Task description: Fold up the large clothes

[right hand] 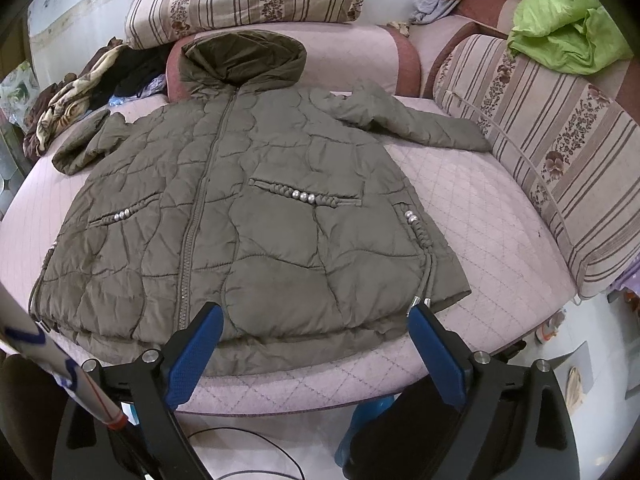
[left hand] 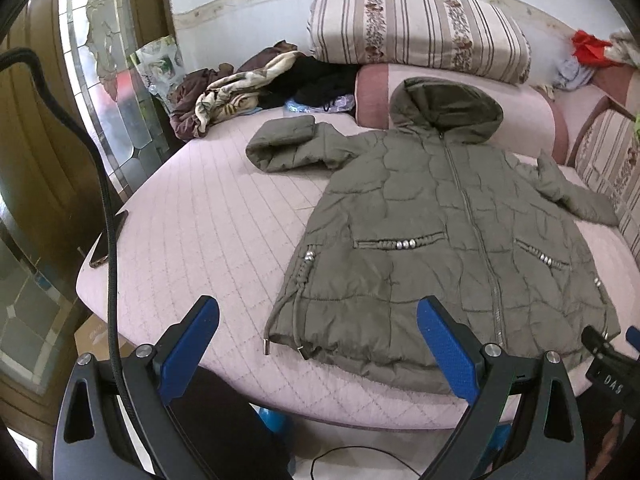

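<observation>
The olive-green quilted hooded jacket (right hand: 248, 208) lies flat, zipped, on the pink quilted bed (right hand: 480, 216). Left tool (left hand: 318, 334) and right tool (right hand: 316, 340) hover wide open, empty, near its hem. The puffy, slippery fabric may spring back or slip from a shallow pinch.

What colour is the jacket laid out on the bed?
Olive green, quilted, with silver beads at the pockets. The jacket shows best in the right wrist view.
</observation>
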